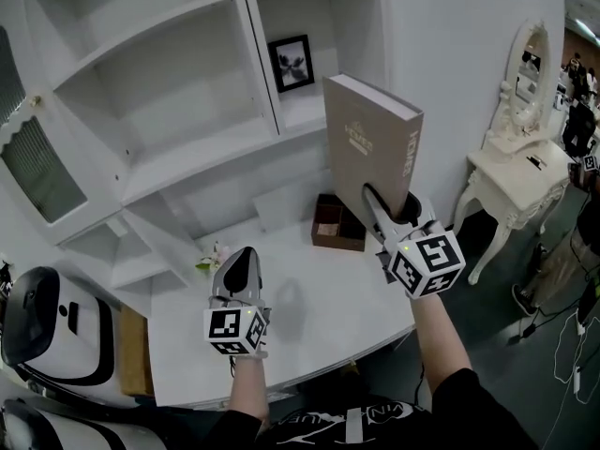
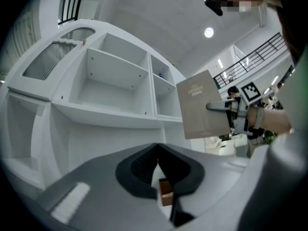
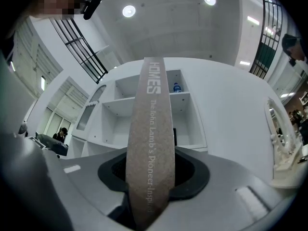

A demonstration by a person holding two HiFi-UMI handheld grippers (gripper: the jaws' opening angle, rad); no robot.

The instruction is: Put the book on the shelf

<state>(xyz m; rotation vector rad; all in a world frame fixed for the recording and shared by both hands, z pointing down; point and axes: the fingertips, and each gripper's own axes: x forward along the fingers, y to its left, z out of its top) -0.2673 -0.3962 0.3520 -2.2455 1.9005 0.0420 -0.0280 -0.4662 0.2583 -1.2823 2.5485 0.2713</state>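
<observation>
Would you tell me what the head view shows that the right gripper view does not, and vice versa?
Only the head view: the left tongs, shut and empty, the white desk and the brown box on it. Only the right gripper view: ceiling lights and a small blue object on an upper shelf. Both: the book upright in the right tongs, facing the white shelf unit.

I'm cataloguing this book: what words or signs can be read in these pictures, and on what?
"HOMES": top of the spine of the book.
"The John Lamb's Pioneer-Inspi...": lower on the same spine; its ending is unreadable.
Title on the front cover: too blurred to read.
</observation>
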